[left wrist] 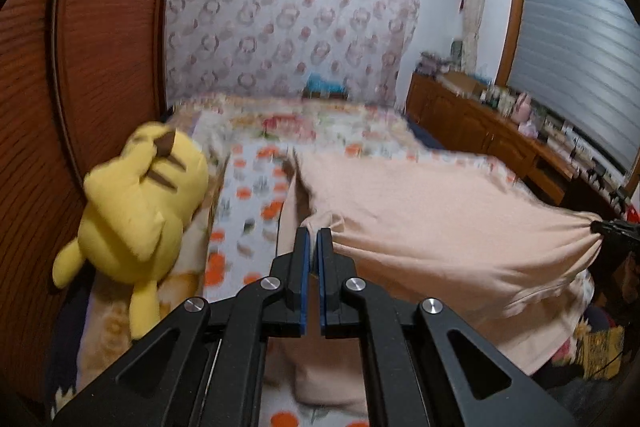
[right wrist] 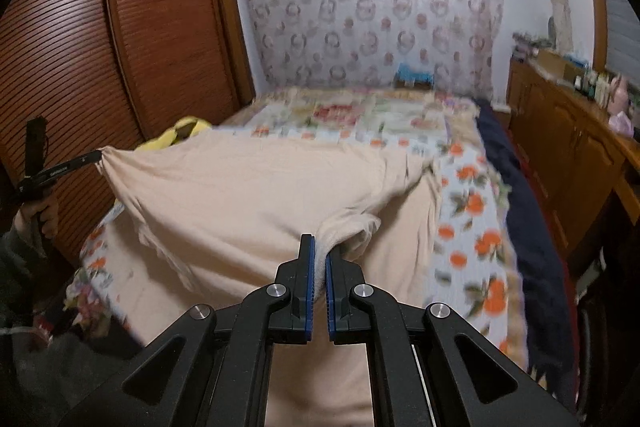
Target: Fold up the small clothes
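Peach garment (left wrist: 420, 211) stretched taut above the bed (left wrist: 248, 187), one corner pinched in the closed left gripper (left wrist: 313, 233) at 6 o'clock, the opposite corner clamped in the right gripper (right wrist: 320, 247). Shallow bites on bunched fabric: likely to slip under tension, dropping a corner. Yellow plush toy (left wrist: 140, 199) at 9 o'clock, near enough to snag.

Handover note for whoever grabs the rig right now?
Left gripper: shut on one edge of the pale peach cotton garment.
Right gripper: shut on the opposite edge of it.
Garment is stretched between both, lifted above the orange-print floral bedspread; lower part hangs down. Yellow plush toy lies at the bed's left side, clear of it.
Done: picked up, spread.
Left: lay flat, fold.
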Tool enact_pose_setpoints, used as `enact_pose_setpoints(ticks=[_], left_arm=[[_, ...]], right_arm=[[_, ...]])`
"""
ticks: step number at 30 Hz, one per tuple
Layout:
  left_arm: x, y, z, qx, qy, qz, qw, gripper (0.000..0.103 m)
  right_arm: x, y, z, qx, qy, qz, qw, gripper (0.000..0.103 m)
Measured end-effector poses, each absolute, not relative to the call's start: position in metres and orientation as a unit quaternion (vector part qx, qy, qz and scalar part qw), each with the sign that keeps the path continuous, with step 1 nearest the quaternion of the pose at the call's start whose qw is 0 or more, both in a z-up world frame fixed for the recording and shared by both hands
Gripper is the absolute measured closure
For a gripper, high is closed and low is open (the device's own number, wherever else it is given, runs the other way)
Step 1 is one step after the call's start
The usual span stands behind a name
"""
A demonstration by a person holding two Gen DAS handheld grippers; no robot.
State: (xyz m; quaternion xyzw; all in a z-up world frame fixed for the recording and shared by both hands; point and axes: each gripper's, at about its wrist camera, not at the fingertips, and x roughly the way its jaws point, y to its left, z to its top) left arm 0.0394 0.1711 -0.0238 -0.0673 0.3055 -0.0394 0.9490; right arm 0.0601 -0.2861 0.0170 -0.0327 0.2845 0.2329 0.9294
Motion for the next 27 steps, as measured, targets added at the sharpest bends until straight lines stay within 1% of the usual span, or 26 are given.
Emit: enact_pose_setpoints(ticks=[5, 6, 8, 9, 10, 11, 12, 13, 14, 15, 16, 20, 21, 22, 27], left_arm=[[0.047, 0.172, -0.069, -0.066, 0.366, -0.021, 0.928, 0.099], [0.047, 0.171, -0.074, -0.064, 0.372, -0.022, 0.926, 0.098], [0.046, 0.171, -0.079, -0.066, 0.380, -0.022, 0.922, 0.095], [0.044, 0.172, -0.080, -0.066, 0.382, -0.020, 0.922, 0.086], [0.044, 0.172, -0.080, -0.066, 0.383, -0.017, 0.921, 0.074], [0.043, 0.173, -0.081, -0.065, 0.382, -0.016, 0.922, 0.069], [0.042, 0.172, -0.081, -0.064, 0.381, -0.018, 0.922, 0.060], [0.042, 0.172, -0.081, -0.063, 0.381, -0.020, 0.922, 0.057], [0.041, 0.171, -0.081, -0.063, 0.383, -0.023, 0.922, 0.055], [0.041, 0.171, -0.081, -0.063, 0.383, -0.023, 0.921, 0.050], [0.041, 0.170, -0.083, -0.062, 0.384, -0.021, 0.921, 0.048], [0.043, 0.165, -0.089, -0.061, 0.393, -0.018, 0.917, 0.047], [0.042, 0.164, -0.090, -0.062, 0.394, -0.017, 0.917, 0.047], [0.042, 0.163, -0.092, -0.063, 0.395, -0.018, 0.916, 0.047], [0.042, 0.159, -0.098, -0.061, 0.402, -0.016, 0.914, 0.047]], right_arm=[[0.077, -0.291, -0.027, -0.042, 0.338, 0.203, 0.918, 0.098], [0.082, -0.290, -0.033, -0.047, 0.346, 0.200, 0.916, 0.095], [0.090, -0.290, -0.042, -0.049, 0.356, 0.194, 0.913, 0.093], [0.094, -0.289, -0.045, -0.052, 0.358, 0.189, 0.913, 0.090], [0.098, -0.290, -0.045, -0.056, 0.358, 0.179, 0.914, 0.080], [0.101, -0.289, -0.044, -0.056, 0.357, 0.173, 0.916, 0.075], [0.104, -0.290, -0.042, -0.055, 0.353, 0.170, 0.918, 0.067], [0.104, -0.290, -0.040, -0.054, 0.347, 0.170, 0.921, 0.060], [0.105, -0.289, -0.038, -0.056, 0.342, 0.167, 0.923, 0.057], [0.106, -0.287, -0.037, -0.059, 0.337, 0.162, 0.926, 0.053], [0.107, -0.287, -0.036, -0.061, 0.331, 0.158, 0.929, 0.053], [0.112, -0.276, -0.040, -0.060, 0.316, 0.160, 0.933, 0.050], [0.108, -0.273, -0.045, -0.061, 0.313, 0.162, 0.934, 0.045], [0.111, -0.268, -0.047, -0.062, 0.311, 0.165, 0.934, 0.042], [0.120, -0.254, -0.062, -0.058, 0.303, 0.185, 0.933, 0.040]])
